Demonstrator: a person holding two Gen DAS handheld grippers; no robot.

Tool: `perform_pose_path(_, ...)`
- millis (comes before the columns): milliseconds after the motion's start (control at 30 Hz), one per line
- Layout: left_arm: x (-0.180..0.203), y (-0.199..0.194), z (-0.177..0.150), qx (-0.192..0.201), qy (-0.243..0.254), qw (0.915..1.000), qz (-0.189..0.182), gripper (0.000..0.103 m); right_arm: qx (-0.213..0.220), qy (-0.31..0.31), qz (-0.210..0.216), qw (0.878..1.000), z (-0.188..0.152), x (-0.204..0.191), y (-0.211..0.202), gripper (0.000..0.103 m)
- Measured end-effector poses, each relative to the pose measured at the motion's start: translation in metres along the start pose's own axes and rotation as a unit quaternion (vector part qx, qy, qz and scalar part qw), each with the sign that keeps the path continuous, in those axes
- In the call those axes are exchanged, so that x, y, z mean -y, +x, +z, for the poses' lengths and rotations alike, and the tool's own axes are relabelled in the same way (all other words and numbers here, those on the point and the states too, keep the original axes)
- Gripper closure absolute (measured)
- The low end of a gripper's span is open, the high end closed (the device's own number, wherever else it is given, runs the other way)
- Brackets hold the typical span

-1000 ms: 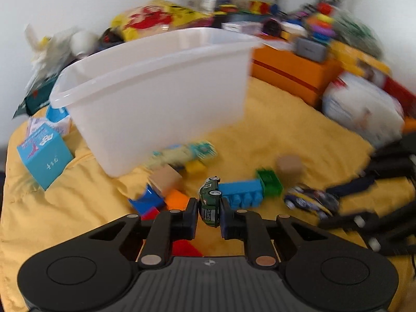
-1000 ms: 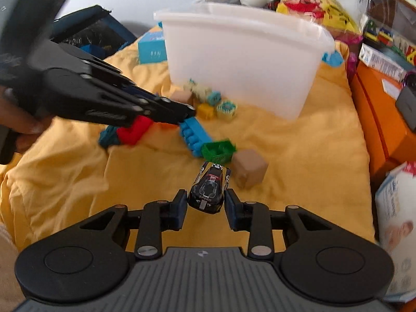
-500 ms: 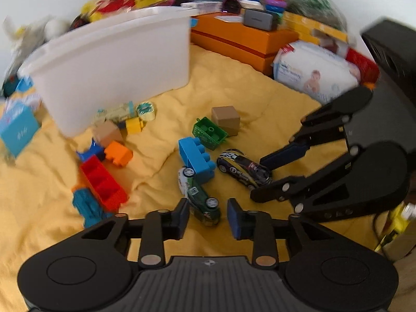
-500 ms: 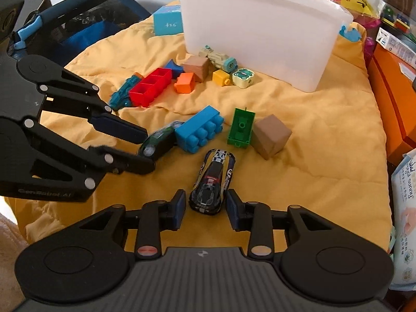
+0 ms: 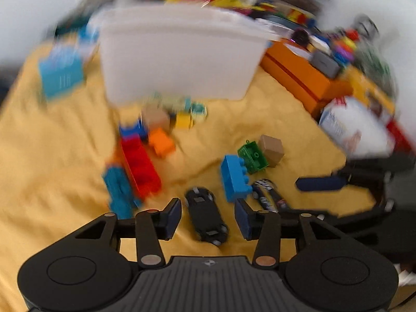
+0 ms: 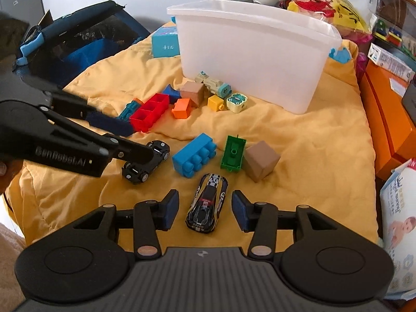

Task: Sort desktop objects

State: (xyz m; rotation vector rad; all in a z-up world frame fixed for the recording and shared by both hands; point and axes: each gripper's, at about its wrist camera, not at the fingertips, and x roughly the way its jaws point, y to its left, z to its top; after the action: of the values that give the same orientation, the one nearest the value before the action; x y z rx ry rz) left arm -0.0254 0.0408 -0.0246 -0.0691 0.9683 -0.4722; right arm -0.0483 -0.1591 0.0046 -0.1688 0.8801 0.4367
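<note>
A yellow blanket point(image 6: 312, 140) covers the whole surface beneath both grippers. Far ahead of the right gripper point(image 6: 205, 209) stands a translucent white bin point(image 6: 249, 52), upright on the blanket, with an orange box point(image 6: 384, 119) off to its right. Closer in, ahead and to the left of that gripper, lie a red block point(image 6: 149, 113), an orange block point(image 6: 182, 108) and a brown cube point(image 6: 192, 92); just ahead of it sit a blue brick point(image 6: 195, 154), a green brick point(image 6: 233, 153) and a second brown cube point(image 6: 261, 160), the green one touching the cube. The right gripper's jaws are opening and stand apart on either side of a black and yellow toy car point(image 6: 208, 202), which rests on the blanket with clear gaps to both pads. The left gripper point(image 5: 208, 217) comes in from the right gripper's left; its jaws are also opening, and between them an overturned toy car point(image 5: 206, 217) lies wheels up on the blanket, free of both pads in the blurred left wrist view. The two cars lie near each other, the blue brick just beyond them.
</note>
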Motion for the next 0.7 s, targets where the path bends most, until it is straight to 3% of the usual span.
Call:
perform_pose_path(33,-0.004,0.003,-0.001,-0.007,-0.022,0.9997,-0.010,0.056,0.000,0.003,0.001,1.000,-0.001,0.001,0.000,0.054)
perform_pose_path(133,-0.007,0.015,-0.003,-0.023,-0.027,0.9993,0.010,0.062,0.000,0.008,0.001,1.000,-0.003,0.001,-0.001,0.054)
perform_pose_path(200,-0.012,0.021,-0.006,-0.029,-0.040,0.9988,0.004,0.062,0.002,0.009,0.001,1.000,-0.004,0.000,-0.002,0.054)
perform_pose_path(300,-0.014,0.024,-0.009,-0.013,-0.047,0.9988,-0.005,0.063,0.001,0.015,0.004,1.000,-0.007,0.000,-0.001,0.054)
perform_pose_path(400,-0.004,0.024,-0.009,-0.021,-0.020,0.9995,-0.008,0.071,-0.006,0.026,0.008,1.000,-0.009,0.000,0.002,0.055)
perform_pose_path(467,0.011,0.021,-0.016,-0.022,0.046,0.9987,0.007,0.071,-0.005,0.025,0.007,1.000,-0.010,0.000,0.001,0.055)
perform_pose_path(533,0.027,0.017,-0.024,-0.016,0.132,0.9903,0.041,0.071,-0.005,0.025,0.005,1.000,-0.010,0.000,0.002,0.055)
perform_pose_path(633,0.038,0.011,-0.028,-0.001,0.215,0.9706,0.108,0.071,-0.004,0.023,0.004,1.000,-0.009,0.000,0.002,0.055)
perform_pose_path(667,0.041,0.009,-0.028,0.009,0.248,0.9588,0.139,0.071,-0.003,0.023,0.004,1.000,-0.009,0.000,0.002,0.055)
perform_pose_path(700,0.045,0.011,-0.029,0.012,0.290,0.9418,0.170,0.071,-0.003,0.023,0.004,1.000,-0.009,0.000,0.001,0.055)
